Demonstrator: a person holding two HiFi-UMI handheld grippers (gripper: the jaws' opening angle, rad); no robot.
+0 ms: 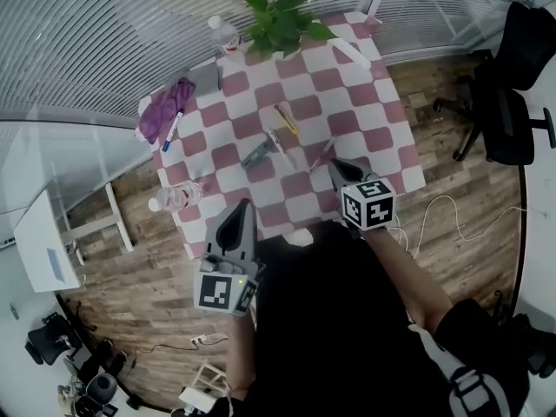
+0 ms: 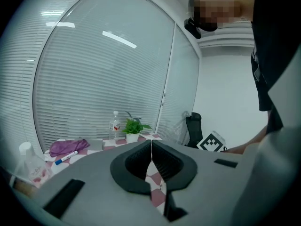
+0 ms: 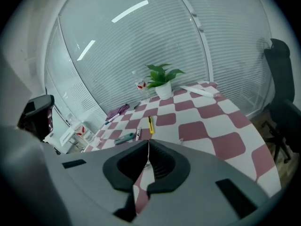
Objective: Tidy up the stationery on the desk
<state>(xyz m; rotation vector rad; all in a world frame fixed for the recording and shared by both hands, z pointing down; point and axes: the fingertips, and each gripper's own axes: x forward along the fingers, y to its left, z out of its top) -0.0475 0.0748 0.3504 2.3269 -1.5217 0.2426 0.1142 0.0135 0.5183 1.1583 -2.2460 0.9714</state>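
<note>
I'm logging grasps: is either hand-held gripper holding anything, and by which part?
Nothing is held. The left hand-held gripper and the right hand-held gripper both have jaws shut together, empty.

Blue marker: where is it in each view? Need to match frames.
Head view: marker at upper left, against the purple pouch.
Left gripper view: marker at lower left, just in front of the pouch.
Right gripper view: marker left of centre, beside the pouch.
Shared landmark: the plant, seen in all three views, right of the marker in each.
</note>
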